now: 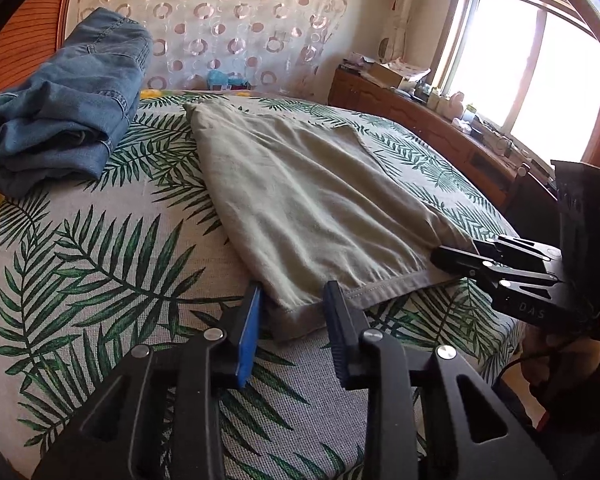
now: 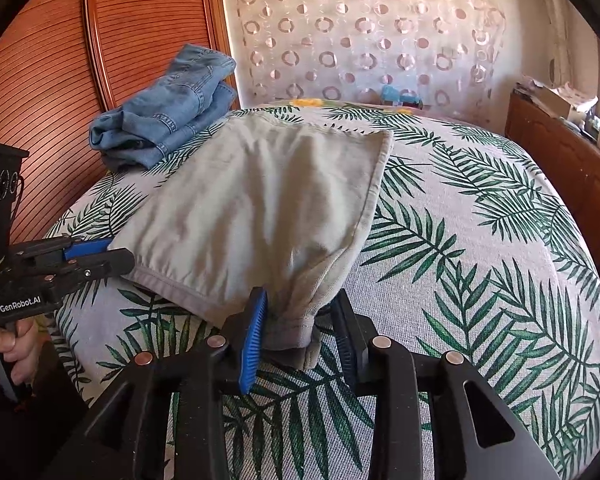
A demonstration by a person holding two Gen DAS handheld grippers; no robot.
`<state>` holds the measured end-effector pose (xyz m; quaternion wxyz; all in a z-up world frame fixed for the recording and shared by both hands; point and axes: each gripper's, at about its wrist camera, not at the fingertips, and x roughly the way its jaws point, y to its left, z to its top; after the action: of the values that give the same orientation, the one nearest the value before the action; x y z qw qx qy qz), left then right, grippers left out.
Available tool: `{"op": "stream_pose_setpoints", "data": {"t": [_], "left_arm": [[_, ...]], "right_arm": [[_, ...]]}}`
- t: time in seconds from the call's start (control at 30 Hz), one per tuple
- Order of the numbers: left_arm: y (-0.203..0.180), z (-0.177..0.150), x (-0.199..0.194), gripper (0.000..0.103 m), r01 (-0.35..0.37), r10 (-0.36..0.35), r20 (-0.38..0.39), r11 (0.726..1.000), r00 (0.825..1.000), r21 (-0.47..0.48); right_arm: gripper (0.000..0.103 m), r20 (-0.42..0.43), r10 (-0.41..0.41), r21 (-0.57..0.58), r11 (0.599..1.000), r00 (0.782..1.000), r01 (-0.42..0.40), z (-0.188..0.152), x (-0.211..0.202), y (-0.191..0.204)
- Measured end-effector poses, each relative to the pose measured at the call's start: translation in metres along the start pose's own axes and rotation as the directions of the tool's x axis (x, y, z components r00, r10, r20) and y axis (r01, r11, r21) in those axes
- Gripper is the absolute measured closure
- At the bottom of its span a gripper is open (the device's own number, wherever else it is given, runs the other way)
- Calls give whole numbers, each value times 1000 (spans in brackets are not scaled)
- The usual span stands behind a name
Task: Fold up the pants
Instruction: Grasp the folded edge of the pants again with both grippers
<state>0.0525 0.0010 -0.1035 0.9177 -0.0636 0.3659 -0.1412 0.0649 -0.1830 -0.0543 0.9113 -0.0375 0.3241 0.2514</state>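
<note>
Grey-green pants (image 1: 300, 196) lie flat on the leaf-print bed (image 1: 100, 264), also in the right wrist view (image 2: 260, 200). My left gripper (image 1: 294, 308) is open, its fingers on either side of the near left corner of the pants' hem. My right gripper (image 2: 302, 316) is open, its fingers on either side of the near right corner, where the cloth bunches. The right gripper shows in the left wrist view (image 1: 456, 260) at the hem's right end. The left gripper shows in the right wrist view (image 2: 108, 256) at the hem's left end.
Folded blue jeans (image 1: 68, 96) sit at the bed's far left, also in the right wrist view (image 2: 168, 112). A wooden headboard (image 2: 52, 72) stands left. A wooden cabinet (image 1: 440, 128) with clutter runs along the right under a window (image 1: 520, 76). A patterned curtain (image 2: 372, 36) hangs behind.
</note>
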Motion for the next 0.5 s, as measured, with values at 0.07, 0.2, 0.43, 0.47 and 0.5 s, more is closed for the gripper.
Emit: {"op": "stream_pose_setpoints", "data": {"t": [0.07, 0.2, 0.43, 0.47, 0.5], "left_arm": [[0, 0, 1, 71, -9, 9, 6, 1000, 1000, 4], [0, 0, -1, 91, 6, -6, 14, 1000, 1000, 0], [-5, 5, -23, 94, 12, -13, 73, 1000, 997, 18], [-6, 7, -26, 94, 16, -17, 79, 1000, 997, 18], [-7, 9, -32, 94, 22, -23, 93, 1000, 995, 16]], "right_arm": [[69, -2, 2, -1, 1000, 1000, -2, 0, 0, 0], [84, -8, 37, -14, 999, 999, -37, 1, 1, 1], [95, 3, 70, 18, 997, 998, -70, 4, -5, -2], [95, 11, 79, 22, 997, 997, -79, 5, -8, -2], [95, 20, 86, 24, 996, 996, -86, 6, -11, -2]]}}
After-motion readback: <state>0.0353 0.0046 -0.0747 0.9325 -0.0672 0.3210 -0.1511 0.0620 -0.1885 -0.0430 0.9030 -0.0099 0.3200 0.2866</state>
